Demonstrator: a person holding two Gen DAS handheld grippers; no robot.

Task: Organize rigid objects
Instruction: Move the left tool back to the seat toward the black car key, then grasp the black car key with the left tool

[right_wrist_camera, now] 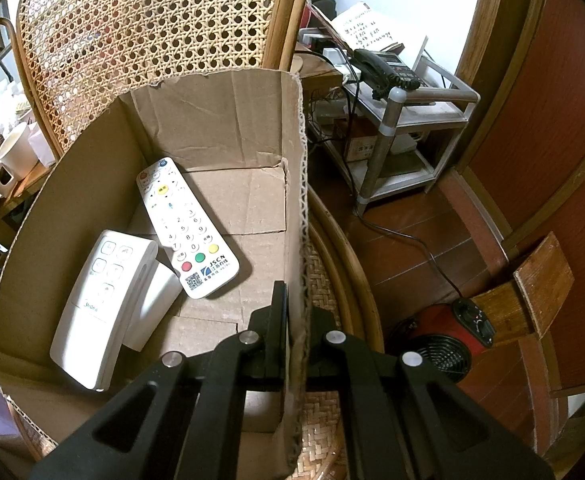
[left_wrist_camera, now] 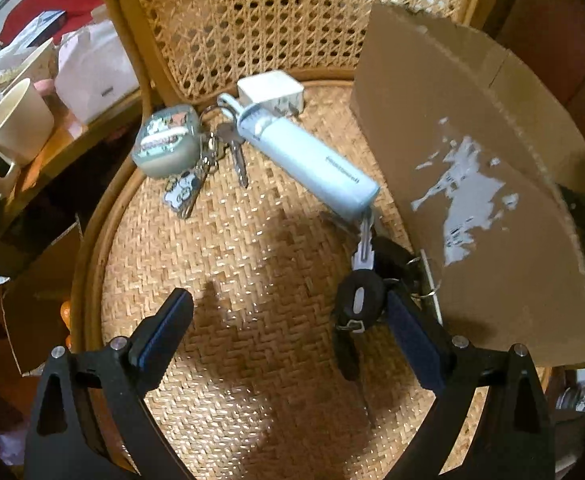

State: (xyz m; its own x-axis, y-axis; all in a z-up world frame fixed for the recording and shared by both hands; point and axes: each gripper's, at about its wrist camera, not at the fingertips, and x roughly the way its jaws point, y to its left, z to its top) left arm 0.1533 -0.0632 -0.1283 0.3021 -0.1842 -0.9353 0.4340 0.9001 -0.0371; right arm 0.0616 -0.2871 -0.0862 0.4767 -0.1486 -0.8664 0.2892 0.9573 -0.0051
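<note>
Left wrist view: the left gripper, jaws spread wide, hovers beside a car key on a wicker chair seat. Its hard, light black fob looks easiest to pinch across. Right gripper clamps the cardboard box wall.

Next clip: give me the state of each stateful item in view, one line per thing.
left gripper: open, holding nothing
right gripper: shut on the cardboard box wall
cardboard box: top open, two remotes inside
car key: lying on the chair seat beside the left gripper's finger
cream mug: upright

Warm daylight, soft shadows across the woven chair seat, window glare top right, heavy fisheye bending at edges.
</note>
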